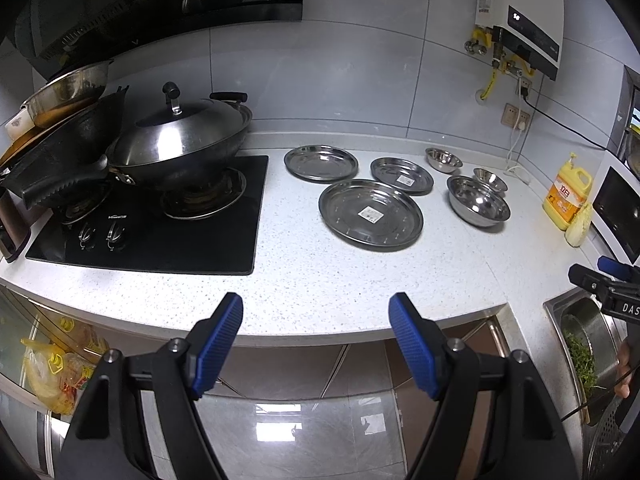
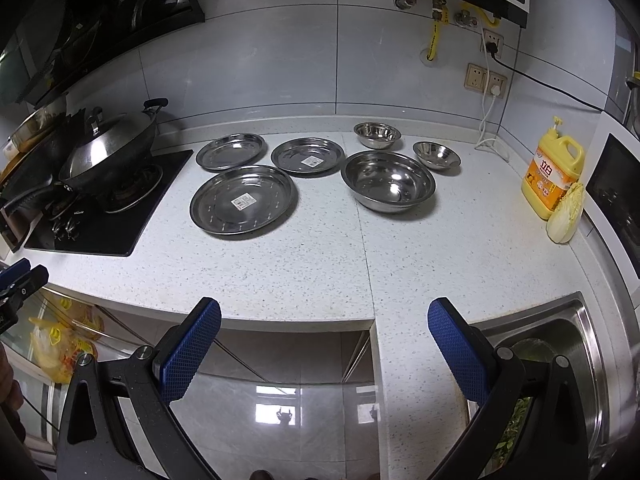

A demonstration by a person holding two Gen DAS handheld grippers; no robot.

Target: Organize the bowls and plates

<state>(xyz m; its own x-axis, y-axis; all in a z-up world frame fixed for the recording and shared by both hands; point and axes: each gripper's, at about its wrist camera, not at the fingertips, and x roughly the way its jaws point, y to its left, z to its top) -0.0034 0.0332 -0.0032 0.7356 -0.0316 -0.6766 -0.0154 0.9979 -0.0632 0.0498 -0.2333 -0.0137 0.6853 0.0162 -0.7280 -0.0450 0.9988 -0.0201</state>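
Hidden or cut off: the sink (image 2: 576,320) at the countertop's right end shows only its steel rim and part of the basin; the greens inside it are half blocked by the right gripper's finger. The range hood (image 1: 160,4) runs out of the top left corner. The labels stuck on two plates are too small to read.
Left gripper (image 1: 316,344): blue-padded fingers spread wide, nothing between them, touching nothing, held in front of the countertop edge, below the large plate.
Right gripper (image 2: 324,348): fingers likewise spread wide and empty, in front of the countertop (image 2: 320,264) edge, nearer the sink.
Plates: three, all stainless steel, all flat on the countertop to the right of the gas hob (image 1: 160,236). The large plate (image 2: 244,199) lies nearest the front edge; the labelled mid plate (image 2: 307,157) sits behind it to the right; the plain plate (image 2: 231,151) sits behind it to the left, closest to the hob. Their rims look close together; I cannot tell whether they touch.
Bowls: three, steel, right of the plates. The large bowl (image 2: 388,181) is just right of the labelled mid plate; two small bowls stand behind it, the back bowl (image 2: 377,134) near the wall and the right bowl (image 2: 436,154) beside it.
Other things: one lidded wok (image 1: 180,144) on the hob, one yellow detergent bottle (image 2: 554,172) far right, one cabbage piece (image 2: 566,214) leaning against it.
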